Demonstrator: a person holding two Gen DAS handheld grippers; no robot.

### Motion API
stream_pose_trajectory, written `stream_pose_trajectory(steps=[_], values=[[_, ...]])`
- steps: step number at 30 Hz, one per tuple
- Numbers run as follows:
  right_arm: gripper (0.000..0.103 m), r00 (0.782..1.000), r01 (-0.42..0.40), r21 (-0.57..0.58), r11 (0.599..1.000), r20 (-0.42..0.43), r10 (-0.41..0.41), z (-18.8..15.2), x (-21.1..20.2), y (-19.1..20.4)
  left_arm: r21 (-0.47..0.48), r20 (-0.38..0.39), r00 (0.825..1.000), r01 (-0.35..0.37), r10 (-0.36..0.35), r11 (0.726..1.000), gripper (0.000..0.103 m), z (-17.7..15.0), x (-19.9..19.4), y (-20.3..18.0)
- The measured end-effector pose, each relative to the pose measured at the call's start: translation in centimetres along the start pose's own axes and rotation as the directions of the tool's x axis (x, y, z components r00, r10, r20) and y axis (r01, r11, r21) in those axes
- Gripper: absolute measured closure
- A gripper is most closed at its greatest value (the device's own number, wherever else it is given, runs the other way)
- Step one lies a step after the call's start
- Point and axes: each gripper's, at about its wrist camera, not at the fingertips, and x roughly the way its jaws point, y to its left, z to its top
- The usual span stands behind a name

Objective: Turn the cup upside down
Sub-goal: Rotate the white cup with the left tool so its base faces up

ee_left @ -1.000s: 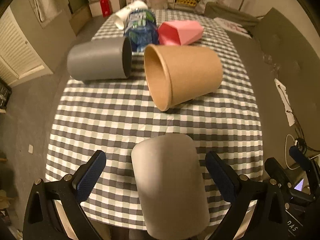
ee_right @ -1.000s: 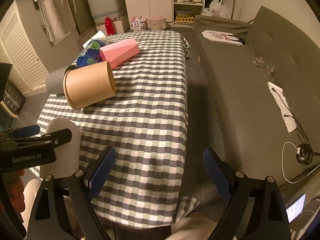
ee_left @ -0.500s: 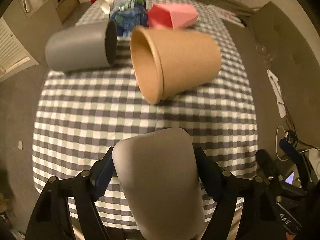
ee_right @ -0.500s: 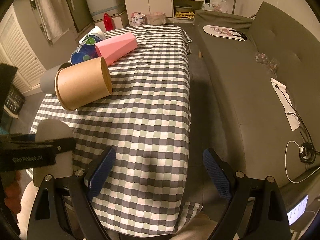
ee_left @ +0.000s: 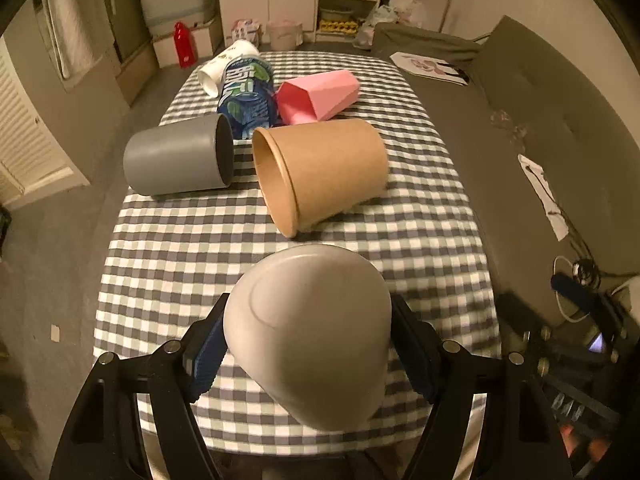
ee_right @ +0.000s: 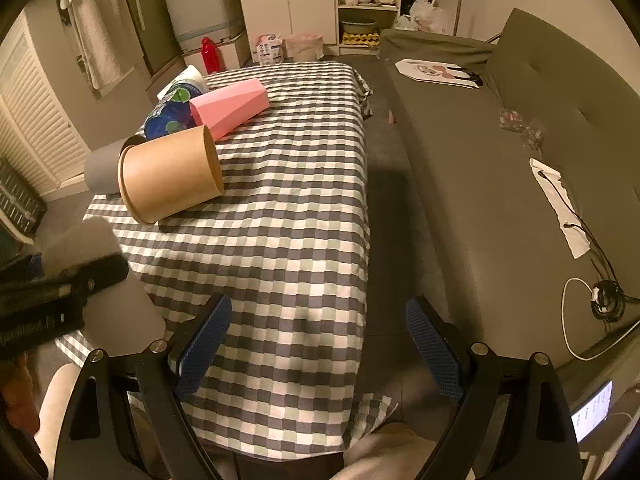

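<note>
**Now: grey cup pinched in left claw, base tipped up**

Widest of all, sofa [ee_right: 500, 168] along the right of the room. Next, worktop [ee_left: 192, 248] under a checked cloth. Lying on it, a brown cup [ee_left: 324, 176] on its side, mouth toward the camera; just beside it a dark grey cup [ee_left: 176, 160], also on its side. Behind these, a blue bottle [ee_left: 248, 100], a pink box [ee_left: 320, 94] and a white cup [ee_left: 226, 66], close together.

Nearest the lens, pale grey cup [ee_left: 312, 332] above the worktop's near edge, tilted, flat base facing up and forward. Left claw [ee_left: 308, 352] pinching it, one pad on each side. Right claw [ee_right: 320, 344] spread, holding nothing, off the worktop's right corner.
</note>
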Motion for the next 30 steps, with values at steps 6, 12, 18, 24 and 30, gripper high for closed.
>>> stream_pose_trajectory(steps=[6, 12, 18, 24, 30], values=[[0.014, 1.000, 0.016, 0.028, 0.999, 0.021, -0.016, 0.0, -1.0, -1.0, 0.031, -0.007, 0.999, 0.048, -0.048, 0.998, 0.026, -3.7, -0.4, -1.1], [0.014, 0.999, 0.019, 0.044, 0.999, 0.027, -0.020, -0.4, -1.6, -1.4, 0.041, -0.055, 0.998, 0.045, -0.042, 0.998, 0.026, -6.0, 1.7, -1.4], [0.014, 0.999, 0.023, 0.041, 0.999, 0.026, -0.024, -1.0, -2.0, -1.4, 0.051, 0.015, 0.999, 0.048, -0.049, 0.998, 0.031, -6.0, 1.5, -1.1], [0.014, 0.999, 0.025, 0.044, 0.999, 0.027, -0.026, -1.1, -2.1, -1.3, 0.049, 0.125, 0.992, 0.028, -0.034, 0.998, 0.031, -3.3, 1.6, -0.6], [0.014, 1.000, 0.026, 0.039, 0.999, 0.015, -0.027, -1.1, -1.9, -1.0, 0.053, 0.167, 0.986, 0.011, -0.020, 0.999, 0.032, -1.7, 2.6, -0.5]])
